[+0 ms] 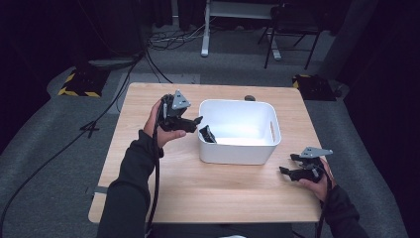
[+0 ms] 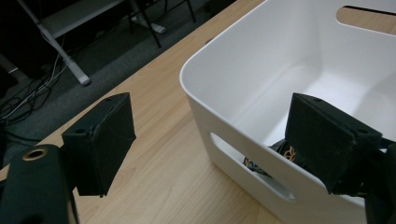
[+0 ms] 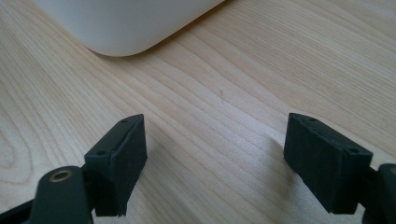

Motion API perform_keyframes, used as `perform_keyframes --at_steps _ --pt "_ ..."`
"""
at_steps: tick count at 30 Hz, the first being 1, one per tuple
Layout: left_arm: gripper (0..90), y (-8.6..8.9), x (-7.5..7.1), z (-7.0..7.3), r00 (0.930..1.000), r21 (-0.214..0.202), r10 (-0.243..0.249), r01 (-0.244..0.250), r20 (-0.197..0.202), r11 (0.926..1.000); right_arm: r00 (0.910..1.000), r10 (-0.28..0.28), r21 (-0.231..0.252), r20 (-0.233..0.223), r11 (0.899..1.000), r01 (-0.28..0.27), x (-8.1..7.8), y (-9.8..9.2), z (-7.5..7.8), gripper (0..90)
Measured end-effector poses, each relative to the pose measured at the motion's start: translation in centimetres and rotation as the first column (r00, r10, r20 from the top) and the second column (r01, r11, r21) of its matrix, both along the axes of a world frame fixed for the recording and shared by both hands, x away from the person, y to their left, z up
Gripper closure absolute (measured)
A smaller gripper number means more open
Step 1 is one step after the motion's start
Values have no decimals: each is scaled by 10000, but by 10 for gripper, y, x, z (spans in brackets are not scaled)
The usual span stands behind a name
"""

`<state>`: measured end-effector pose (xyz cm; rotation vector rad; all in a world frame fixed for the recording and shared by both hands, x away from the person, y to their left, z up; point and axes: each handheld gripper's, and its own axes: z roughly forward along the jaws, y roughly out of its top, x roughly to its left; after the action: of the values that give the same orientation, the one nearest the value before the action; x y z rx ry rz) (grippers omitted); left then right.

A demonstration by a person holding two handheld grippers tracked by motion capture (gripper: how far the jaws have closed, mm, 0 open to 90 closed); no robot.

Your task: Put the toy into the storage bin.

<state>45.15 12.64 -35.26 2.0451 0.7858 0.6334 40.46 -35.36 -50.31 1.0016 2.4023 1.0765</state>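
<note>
Left gripper point(image 2: 212, 140): the two black padded jaws are being held spread, pinching nothing, and are straddling the near wall of the white plastic storage bin point(image 2: 219, 112), one jaw outside over the table, the other inside the rim.

Thing in hand: a small dark item with gold-orange markings point(image 2: 289, 152) is lying on the bin floor against that same wall, partly hidden behind the inner jaw and glimpsed through the handle slot. What it is cannot be told.

Risks being noted:
- With the wall between the jaws, a closing would be clamping the plastic wall instead of the item; the light bin would then be getting dragged or tipped on the pale wooden table point(image 2: 159, 154).
- The item is sitting tight to the wall, so the inner pad is likely being given poor purchase; a glancing pinch could be flicking it deeper into the bin.
- The bin is not being braced: the right gripper point(image 3: 215, 158) is resting low over bare table near a bin corner, jaws spread and empty.
</note>
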Motion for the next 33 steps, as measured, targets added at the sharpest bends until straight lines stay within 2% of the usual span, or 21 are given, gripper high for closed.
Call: perform_keyframes --at_steps 3,5,6,8,10,11,14,15,17,19,24,27,28,29,33 --pt "162 4 -1 -1 9999 118 163 -162 -44 9998 10000 2 -3 1 10000 -2 0 0 0 214" --pt "161 7 -1 -1 9999 452 156 -157 4 9989 10000 -2 10 -12 10000 2 0 0 0 214" --pt "162 7 -2 -1 9997 281 251 -252 27 9993 10000 6 -6 1 10000 -6 0 0 0 214" --pt "162 9 -2 -3 9994 329 343 -344 46 9989 10000 3 -5 1 10000 -3 0 0 0 214" --pt "162 10 -3 -5 9991 308 405 -401 -111 9987 10000 -2 2 -1 10000 2 0 0 0 214" --pt "161 13 -3 -4 9994 737 323 -314 -105 9968 10000 6 -3 -4 10000 -6 0 0 0 214" --pt "161 16 -3 -6 9991 841 409 -399 -102 9957 10000 4 -4 4 10000 -4 0 0 0 214" --pt "161 16 -4 -7 9988 725 464 -453 -133 9963 10000 4 1 -6 10000 -4 0 0 0 214" --pt "162 18 -4 -8 9989 891 454 -439 -149 9951 10000 -9 11 -3 10000 9 0 0 0 214" --pt "162 20 -5 -11 9984 811 533 -516 -189 9954 10000 3 -2 -7 10000 -3 0 0 0 214" --pt "162 25 -8 -17 9977 1174 625 -590 -260 9913 10000 3 2 -7 10000 -3 0 0 0 214" --pt "162 28 -9 -23 9970 1231 690 -642 -354 9903 10000 1 3 -7 10000 -1 0 0 0 214" --pt "162 28 -10 -26 9969 1287 611 -544 -492 9902 10000 -4 11 -10 10000 4 0 0 0 214" --pt "162 29 -10 -26 9970 1430 679 -621 -360 9878 10000 6 -5 7 10000 -6 0 0 0 214" --pt "162 33 -12 -32 9953 1405 750 -658 -607 9879 10000 5 0 -3 10000 -5 0 0 0 214"
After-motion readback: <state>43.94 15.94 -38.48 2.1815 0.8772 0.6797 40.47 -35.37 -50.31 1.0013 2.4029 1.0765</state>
